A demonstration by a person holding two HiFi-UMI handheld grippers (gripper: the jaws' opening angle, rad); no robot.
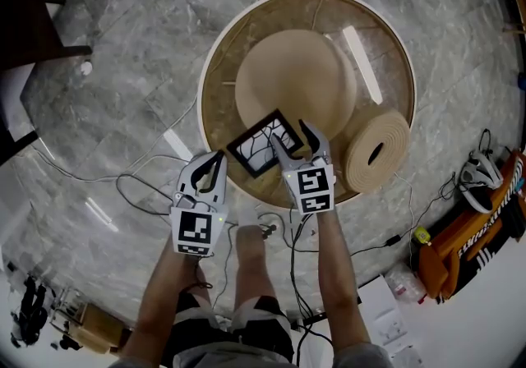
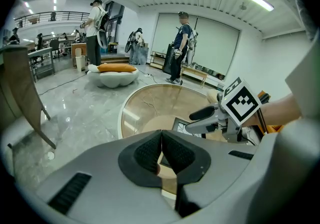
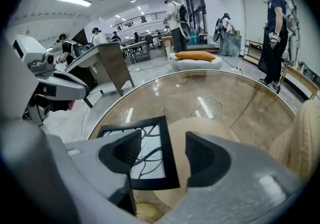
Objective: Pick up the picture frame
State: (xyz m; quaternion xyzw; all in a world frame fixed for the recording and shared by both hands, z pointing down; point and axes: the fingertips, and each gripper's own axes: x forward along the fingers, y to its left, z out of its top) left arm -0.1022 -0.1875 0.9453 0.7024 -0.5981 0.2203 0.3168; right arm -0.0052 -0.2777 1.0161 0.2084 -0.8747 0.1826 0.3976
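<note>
Black picture frame [image 1: 255, 149] lies near table [image 1: 378, 38] rim, edge between spread right tongs [image 1: 289, 130]; left tongs [image 1: 219, 158] pressed together.

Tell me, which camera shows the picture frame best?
The right gripper view: the picture frame fills the foreground, close up and sharp. The head view shows it from above but small; the left gripper view catches only a corner.

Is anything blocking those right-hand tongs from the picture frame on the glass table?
Nothing visible. The right tongs stand open just over the picture frame, whose black edge shows between them.
</note>
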